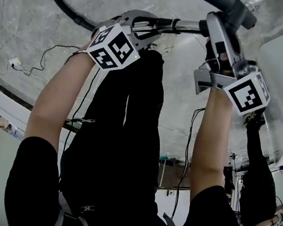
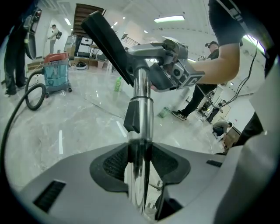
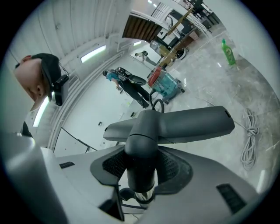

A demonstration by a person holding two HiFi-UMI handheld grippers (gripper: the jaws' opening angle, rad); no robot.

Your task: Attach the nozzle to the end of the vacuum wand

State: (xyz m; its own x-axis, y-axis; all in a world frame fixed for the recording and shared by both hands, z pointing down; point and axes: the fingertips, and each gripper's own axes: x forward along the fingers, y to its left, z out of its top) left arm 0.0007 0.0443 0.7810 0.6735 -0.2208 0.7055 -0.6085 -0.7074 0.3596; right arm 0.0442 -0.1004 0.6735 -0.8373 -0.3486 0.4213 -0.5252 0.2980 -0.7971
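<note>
Marble floor below, left gripper tight on vacuum wand, right gripper tight on nozzle.

The chrome vacuum wand, a black clip on its side, is running straight out from between the left gripper's pads. The dark grey T-shaped nozzle is sitting neck-first over the wand's end, its neck clamped in the right gripper.

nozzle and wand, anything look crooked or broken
Nothing stands out: the nozzle, clamped in the right gripper, meets the wand, clamped in the left gripper, straight on, with no visible damage.
</note>
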